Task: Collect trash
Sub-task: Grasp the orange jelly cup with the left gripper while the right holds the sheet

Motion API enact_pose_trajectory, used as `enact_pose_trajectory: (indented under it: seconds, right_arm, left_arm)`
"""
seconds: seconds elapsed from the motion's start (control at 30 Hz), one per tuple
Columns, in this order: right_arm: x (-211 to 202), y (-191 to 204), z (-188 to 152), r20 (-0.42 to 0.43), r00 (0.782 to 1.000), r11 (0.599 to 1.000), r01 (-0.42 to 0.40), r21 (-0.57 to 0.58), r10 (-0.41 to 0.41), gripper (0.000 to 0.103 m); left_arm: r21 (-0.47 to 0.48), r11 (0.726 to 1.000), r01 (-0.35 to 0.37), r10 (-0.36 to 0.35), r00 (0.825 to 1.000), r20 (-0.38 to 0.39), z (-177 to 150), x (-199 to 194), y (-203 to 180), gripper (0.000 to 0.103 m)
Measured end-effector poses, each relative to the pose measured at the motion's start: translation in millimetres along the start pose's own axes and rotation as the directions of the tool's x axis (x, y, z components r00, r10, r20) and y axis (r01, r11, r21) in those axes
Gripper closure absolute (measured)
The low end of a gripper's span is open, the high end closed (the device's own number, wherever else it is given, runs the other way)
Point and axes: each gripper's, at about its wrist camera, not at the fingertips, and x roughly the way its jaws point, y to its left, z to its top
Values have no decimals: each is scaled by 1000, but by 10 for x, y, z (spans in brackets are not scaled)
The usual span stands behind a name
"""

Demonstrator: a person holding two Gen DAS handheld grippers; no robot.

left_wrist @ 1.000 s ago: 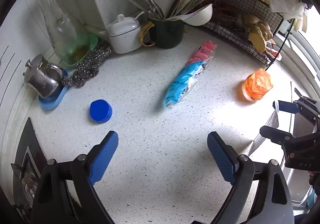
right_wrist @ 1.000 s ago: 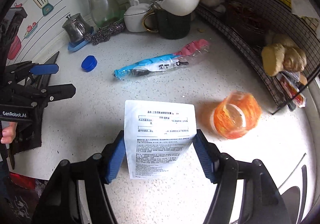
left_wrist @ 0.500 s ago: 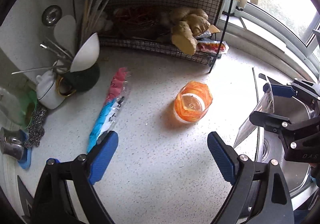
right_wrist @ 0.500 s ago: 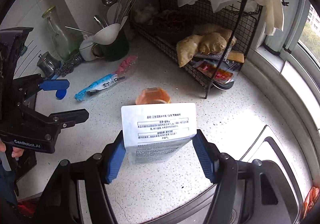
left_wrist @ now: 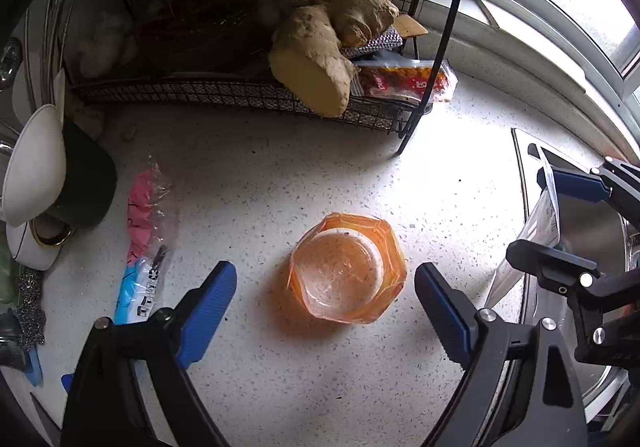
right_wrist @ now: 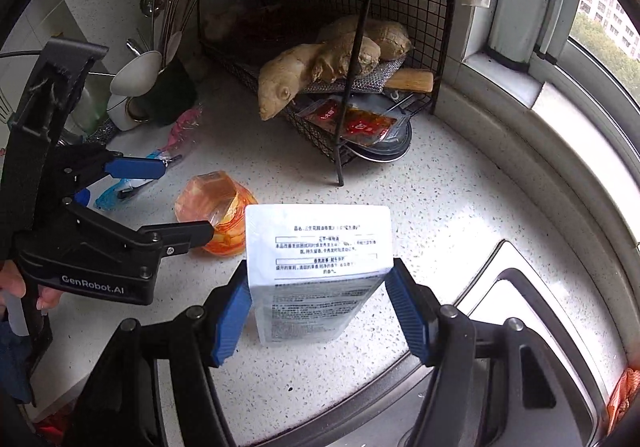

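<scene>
My left gripper [left_wrist: 326, 297] is open, its blue fingers on either side of an orange plastic cup [left_wrist: 347, 267] lying on the speckled counter. The cup also shows in the right wrist view [right_wrist: 212, 209], with my left gripper [right_wrist: 176, 203] around it. My right gripper [right_wrist: 318, 311] is shut on a white printed pouch [right_wrist: 318, 259] and holds it above the counter by the sink edge; in the left wrist view the right gripper [left_wrist: 560, 215] and pouch [left_wrist: 538, 231] are at the right. A pink-and-blue wrapper [left_wrist: 142, 243] lies left of the cup.
A black wire rack [left_wrist: 256, 47] with ginger [left_wrist: 332, 43] and a red sauce packet [left_wrist: 404, 81] stands behind the cup. A dark mug with utensils [left_wrist: 76, 183] is at the left. The steel sink [right_wrist: 520, 327] lies at the right, the window sill [right_wrist: 540, 119] beyond.
Both grippers swung right, from the blue cap and wrapper toward the rack and sink. My left gripper closed in on the orange cup. The right still holds the pouch.
</scene>
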Motion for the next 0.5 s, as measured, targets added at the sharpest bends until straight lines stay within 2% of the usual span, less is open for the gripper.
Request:
enact_pose_trajectory:
  seconds: [0.17,0.3,0.33,0.37,0.43,0.5]
  right_arm:
    - [80,-30,66,-3,1000,1000,-7,-10,7,40]
    - [144,-55,87,-7,1000,1000,-13,-6,13,40]
    - [148,-57,88,-8,1000,1000,-14,-4,14,40]
    - [148,-54,86,-9,1000,1000,-15,-2,15,40]
    - [140,-47,77,-9,1000,1000,-18,-1,18,40]
    - [117,-41,68,-10,1000,1000,-24,5,24,40]
  left_arm:
    - [36,999,-15,15,1000,-20,99,185,-47,14]
    - [0,999,32,-32,999,-41,108,274,12,14]
    - [-2,999,39,-39,999,-33,103,280,14,16]
    - [-1,999,41,-41,999,-27,91,269,19,28]
    - [11,999,42,-42,999,-32,60,244,18,42]
    - [27,999,39,-39,999,-32,6,220,-9,43]
